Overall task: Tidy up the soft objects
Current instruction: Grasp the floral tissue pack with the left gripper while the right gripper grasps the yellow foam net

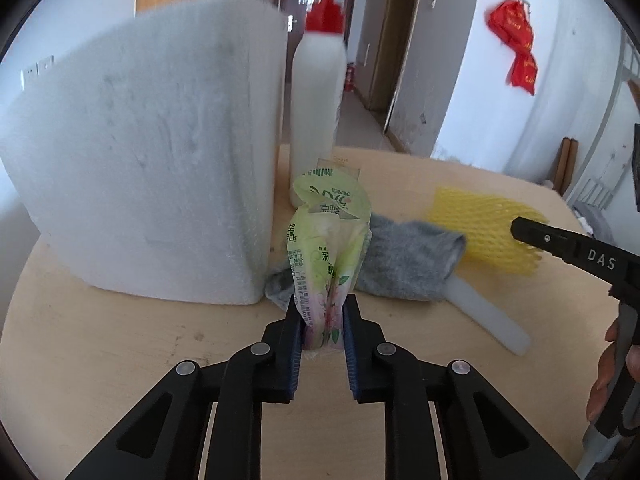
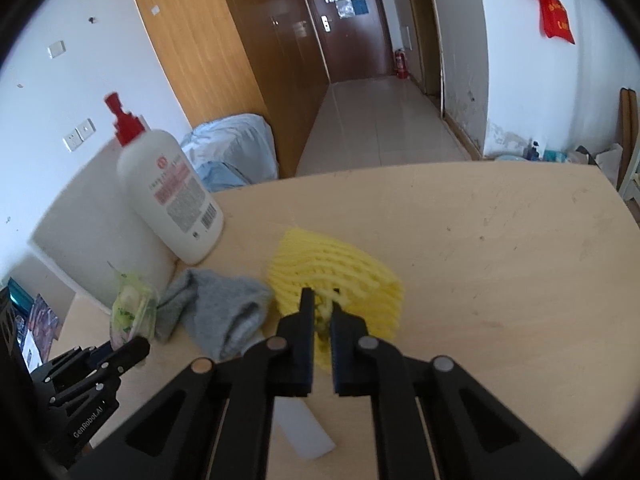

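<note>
Left wrist: left gripper (image 1: 323,312) clamped on crumpled green plastic tissue pack (image 1: 330,248); right gripper (image 2: 322,309) pinching yellow foam mesh sleeve (image 2: 340,272). Pickup step; next, lift both w/o snagging grey knit sock (image 1: 404,258) beside.

The table (image 2: 500,248) looks like pale matt wood. The sock (image 1: 404,256) is grey knit cloth, the yellow net (image 2: 340,272) soft foam mesh, the bottle (image 2: 172,196) smooth glossy plastic, the packet (image 1: 328,256) shiny crinkled film.

sock (image 1: 404,260) between tissue pack (image 1: 328,248) and net (image 1: 480,228), bottle (image 1: 316,92) apparently behind
</note>
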Demonstrator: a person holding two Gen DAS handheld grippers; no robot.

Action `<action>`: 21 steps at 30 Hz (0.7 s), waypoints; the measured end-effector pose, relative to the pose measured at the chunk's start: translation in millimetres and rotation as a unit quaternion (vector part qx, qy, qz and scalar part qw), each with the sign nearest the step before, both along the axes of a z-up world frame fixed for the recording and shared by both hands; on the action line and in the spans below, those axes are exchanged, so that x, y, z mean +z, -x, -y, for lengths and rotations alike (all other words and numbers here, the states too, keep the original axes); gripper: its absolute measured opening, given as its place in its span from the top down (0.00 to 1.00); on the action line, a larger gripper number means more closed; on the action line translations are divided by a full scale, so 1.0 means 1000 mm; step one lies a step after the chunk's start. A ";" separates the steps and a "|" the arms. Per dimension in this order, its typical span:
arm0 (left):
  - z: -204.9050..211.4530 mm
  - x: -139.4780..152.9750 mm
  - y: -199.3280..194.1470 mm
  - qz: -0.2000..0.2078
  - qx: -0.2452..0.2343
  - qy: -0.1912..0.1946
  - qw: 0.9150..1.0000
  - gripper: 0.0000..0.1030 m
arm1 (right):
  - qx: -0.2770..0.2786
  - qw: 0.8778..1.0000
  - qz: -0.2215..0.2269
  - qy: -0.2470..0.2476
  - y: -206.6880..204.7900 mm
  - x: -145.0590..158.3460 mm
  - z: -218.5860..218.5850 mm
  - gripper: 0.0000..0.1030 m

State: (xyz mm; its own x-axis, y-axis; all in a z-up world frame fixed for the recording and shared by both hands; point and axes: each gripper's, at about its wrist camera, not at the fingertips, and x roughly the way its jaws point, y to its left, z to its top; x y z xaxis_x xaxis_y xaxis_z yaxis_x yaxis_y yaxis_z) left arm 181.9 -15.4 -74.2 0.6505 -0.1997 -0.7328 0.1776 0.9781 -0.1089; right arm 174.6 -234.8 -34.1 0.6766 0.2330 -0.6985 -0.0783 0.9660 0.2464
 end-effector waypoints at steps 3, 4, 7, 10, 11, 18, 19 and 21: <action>-0.001 0.008 0.010 0.017 -0.006 -0.002 1.000 0.81 | -0.004 1.000 0.016 0.002 0.006 0.010 0.001 0.92; -0.001 0.010 0.012 0.022 -0.008 -0.003 1.000 0.81 | -0.007 1.000 0.023 -0.001 0.009 0.014 0.002 0.92; -0.003 0.017 0.020 0.037 -0.010 -0.006 0.999 0.81 | -0.009 0.999 0.034 -0.001 0.015 0.021 0.002 0.91; -0.006 0.022 0.032 0.051 -0.011 -0.012 0.999 0.81 | -0.011 0.999 0.045 0.006 0.022 0.027 0.003 0.92; -0.005 0.025 0.034 0.056 -0.013 -0.014 0.998 0.81 | -0.013 0.999 0.046 0.007 0.023 0.028 0.003 0.92; -0.014 0.041 0.055 0.078 -0.009 -0.020 0.997 0.81 | -0.009 0.998 0.055 0.005 0.037 0.036 -0.001 0.94; -0.014 0.041 0.056 0.079 -0.006 -0.018 0.997 0.81 | -0.007 0.998 0.056 0.006 0.040 0.037 -0.001 0.94; -0.019 0.045 0.063 0.081 -0.004 -0.013 0.997 0.81 | -0.003 0.998 0.068 0.006 0.049 0.042 -0.002 0.94</action>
